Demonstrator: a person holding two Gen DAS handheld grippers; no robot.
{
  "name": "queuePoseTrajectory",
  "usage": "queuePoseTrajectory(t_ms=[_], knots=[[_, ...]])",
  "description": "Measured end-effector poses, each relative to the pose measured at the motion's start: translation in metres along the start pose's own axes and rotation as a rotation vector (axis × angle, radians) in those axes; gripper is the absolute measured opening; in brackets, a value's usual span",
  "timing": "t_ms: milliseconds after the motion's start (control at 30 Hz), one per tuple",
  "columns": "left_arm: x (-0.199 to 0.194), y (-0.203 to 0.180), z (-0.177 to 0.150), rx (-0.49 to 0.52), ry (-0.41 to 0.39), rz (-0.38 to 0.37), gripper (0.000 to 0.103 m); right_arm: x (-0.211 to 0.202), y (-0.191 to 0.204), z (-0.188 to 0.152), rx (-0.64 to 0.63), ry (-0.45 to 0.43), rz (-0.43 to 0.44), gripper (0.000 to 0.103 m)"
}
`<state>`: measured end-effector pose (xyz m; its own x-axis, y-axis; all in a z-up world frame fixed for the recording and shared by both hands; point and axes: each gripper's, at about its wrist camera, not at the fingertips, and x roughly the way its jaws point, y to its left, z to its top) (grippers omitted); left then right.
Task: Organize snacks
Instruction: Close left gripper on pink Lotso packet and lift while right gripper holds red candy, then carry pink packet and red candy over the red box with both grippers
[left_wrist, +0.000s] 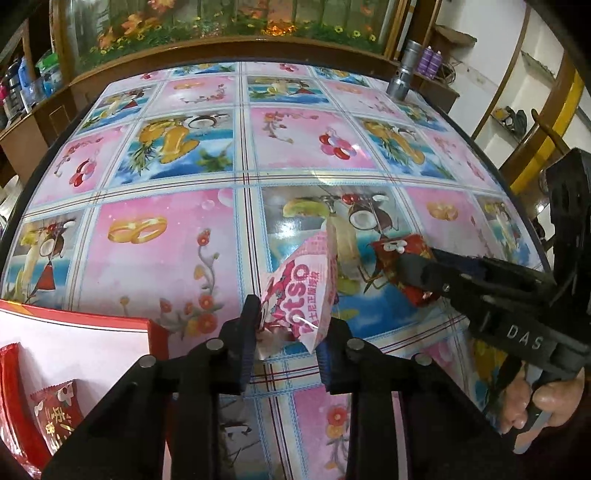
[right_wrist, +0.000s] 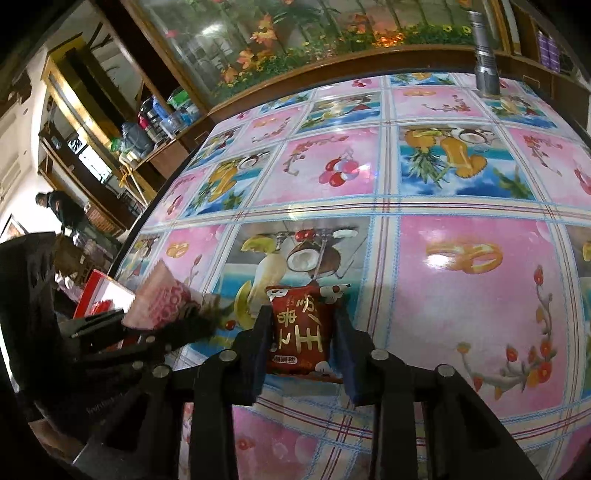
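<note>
My left gripper (left_wrist: 288, 339) is shut on a pink and white snack packet (left_wrist: 303, 291), which stands up from between its fingers just above the table. To its right, my right gripper (left_wrist: 417, 273) is shut on a small red snack packet (left_wrist: 397, 254) low over the table. In the right wrist view the red packet (right_wrist: 301, 328) with gold characters sits pinched between the right gripper (right_wrist: 301, 332) fingers. The left gripper (right_wrist: 147, 328) and its pink packet (right_wrist: 162, 302) show at that view's left. A red box with a white inside (left_wrist: 74, 332) lies at the near left and holds red packets (left_wrist: 55, 410).
The table (left_wrist: 184, 240) has a glossy pink and blue picture cloth. A silver metal cylinder (left_wrist: 404, 74) stands at its far right edge. A wooden cabinet with a flowered glass panel (left_wrist: 221, 22) runs behind. A person (right_wrist: 59, 210) is far off at the left.
</note>
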<state>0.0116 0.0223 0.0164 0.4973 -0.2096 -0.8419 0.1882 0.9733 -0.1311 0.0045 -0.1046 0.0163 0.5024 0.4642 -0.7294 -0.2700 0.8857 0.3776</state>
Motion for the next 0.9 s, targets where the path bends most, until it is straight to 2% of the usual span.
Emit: queuePoseTrajectory(t_ms=[367, 900], knots=[[-0.012, -0.004, -0.008, 0.001, -0.026, -0.021, 0.021, -0.004, 0.004, -0.001, -0.025, 0.001, 0.027, 0.026], [-0.039, -0.01, -0.033, -0.024, -0.061, -0.063, 0.021, -0.009, 0.0, 0.0, 0.055, 0.015, 0.202, 0.024]])
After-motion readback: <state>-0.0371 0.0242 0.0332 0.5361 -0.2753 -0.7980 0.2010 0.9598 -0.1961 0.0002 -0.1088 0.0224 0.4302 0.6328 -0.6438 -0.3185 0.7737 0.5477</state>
